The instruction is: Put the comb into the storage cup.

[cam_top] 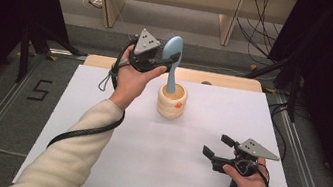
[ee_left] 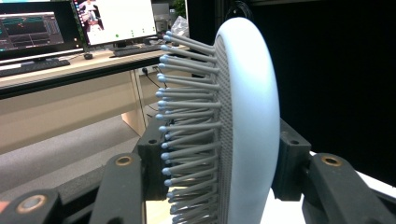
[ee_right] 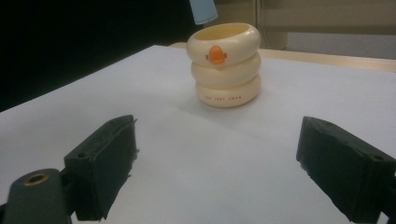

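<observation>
One cream holder (cam_top: 171, 102) under hairbrush (cam_top: 172, 54).

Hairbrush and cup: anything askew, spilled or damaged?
Nothing stands out. The left gripper is clamped on the head of the blue hairbrush, which stands upright with its handle down in the cream ringed cup. The cup sits upright on the white table. The right gripper waits open, apart.
</observation>
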### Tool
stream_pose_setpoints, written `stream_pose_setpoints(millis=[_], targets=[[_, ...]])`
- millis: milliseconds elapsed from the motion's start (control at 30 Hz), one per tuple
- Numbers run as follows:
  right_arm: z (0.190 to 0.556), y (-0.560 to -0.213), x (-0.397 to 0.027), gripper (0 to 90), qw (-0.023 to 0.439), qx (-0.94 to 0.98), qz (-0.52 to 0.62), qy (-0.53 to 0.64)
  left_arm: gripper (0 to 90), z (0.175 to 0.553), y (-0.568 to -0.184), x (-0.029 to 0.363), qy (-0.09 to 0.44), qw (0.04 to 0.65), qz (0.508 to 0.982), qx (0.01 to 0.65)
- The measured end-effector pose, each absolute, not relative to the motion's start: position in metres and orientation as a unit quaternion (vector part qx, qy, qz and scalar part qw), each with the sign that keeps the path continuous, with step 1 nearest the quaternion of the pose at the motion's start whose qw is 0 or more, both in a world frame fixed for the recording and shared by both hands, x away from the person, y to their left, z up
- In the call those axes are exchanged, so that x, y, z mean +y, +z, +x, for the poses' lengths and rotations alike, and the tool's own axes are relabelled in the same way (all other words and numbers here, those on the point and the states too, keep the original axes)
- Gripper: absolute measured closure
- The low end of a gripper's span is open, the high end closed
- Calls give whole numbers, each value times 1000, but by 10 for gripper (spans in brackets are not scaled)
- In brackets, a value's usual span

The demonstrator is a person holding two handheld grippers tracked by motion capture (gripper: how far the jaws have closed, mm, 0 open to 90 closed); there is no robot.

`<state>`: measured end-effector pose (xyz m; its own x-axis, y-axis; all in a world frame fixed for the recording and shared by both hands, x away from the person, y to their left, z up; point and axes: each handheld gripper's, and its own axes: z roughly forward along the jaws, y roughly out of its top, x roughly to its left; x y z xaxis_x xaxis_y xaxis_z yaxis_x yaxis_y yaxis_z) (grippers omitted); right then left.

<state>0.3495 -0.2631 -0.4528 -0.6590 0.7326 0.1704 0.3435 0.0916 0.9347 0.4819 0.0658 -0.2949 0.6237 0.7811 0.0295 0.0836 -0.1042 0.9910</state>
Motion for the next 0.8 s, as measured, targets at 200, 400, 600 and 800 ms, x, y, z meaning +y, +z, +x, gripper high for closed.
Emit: stream_pose_setpoints(millis=[200, 400, 600, 800], targets=[[349, -452, -263, 130, 172, 718, 376, 560, 496, 484, -296, 65, 296, 587, 685, 315], [349, -452, -263, 130, 172, 718, 376, 560, 495, 486, -296, 63, 295, 587, 686, 314], [349, -453, -263, 130, 173, 719, 374, 560, 495, 488, -296, 61, 294, 587, 685, 316], [349, -453, -263, 130, 173, 719, 373, 560, 494, 491, -298, 59, 294, 584, 687, 317]])
